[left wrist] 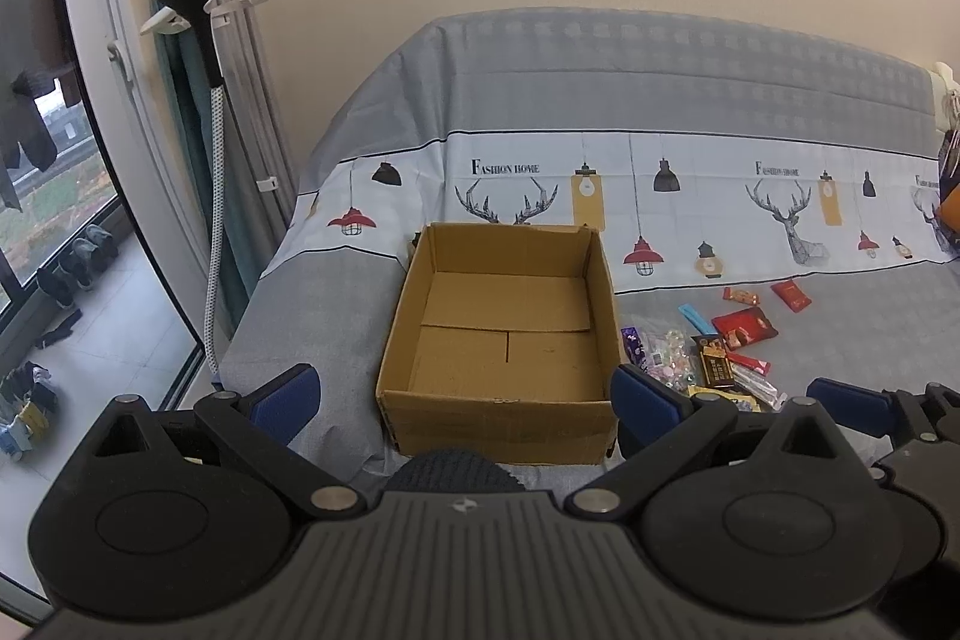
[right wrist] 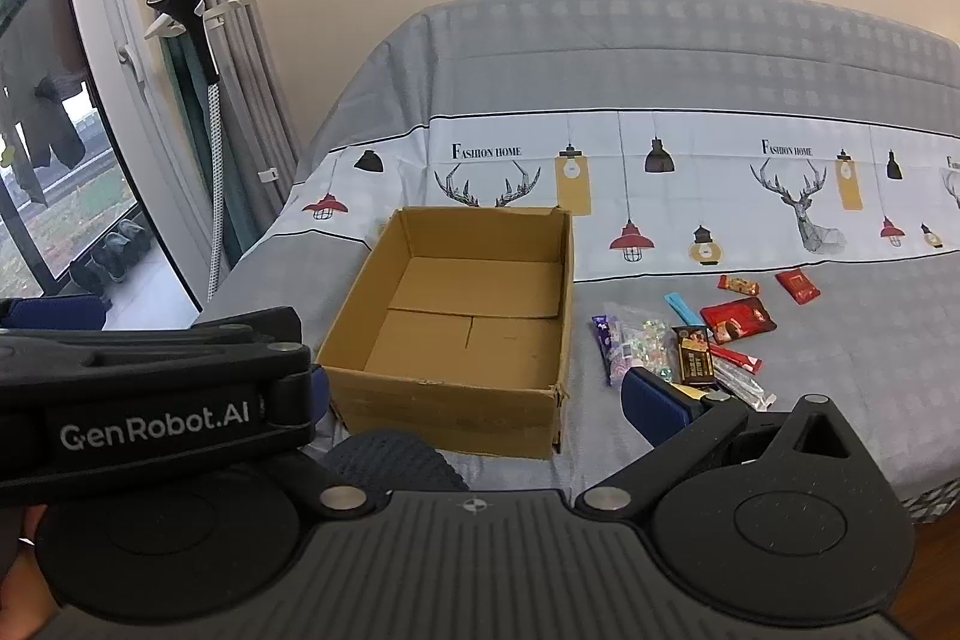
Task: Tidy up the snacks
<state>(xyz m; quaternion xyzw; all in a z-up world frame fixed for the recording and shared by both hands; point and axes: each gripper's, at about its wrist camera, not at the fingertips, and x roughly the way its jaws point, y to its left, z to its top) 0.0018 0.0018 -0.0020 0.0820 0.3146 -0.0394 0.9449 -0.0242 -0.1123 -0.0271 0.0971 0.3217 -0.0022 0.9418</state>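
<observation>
Light, crinkly snack packets (right wrist: 708, 334) beside empty cardboard box (right wrist: 456, 328) on bed; pinch flat edges; left gripper (left wrist: 465, 394) and right gripper (right wrist: 474, 394) released

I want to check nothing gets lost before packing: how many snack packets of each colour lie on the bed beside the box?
Red packets: 4
Blue stick: 1
Purple packet: 1
Dark brown bar: 1
Clear packs: 2
Gold packet: 1, partly hidden
Total: 10, as far as the overlapping pile shows
</observation>
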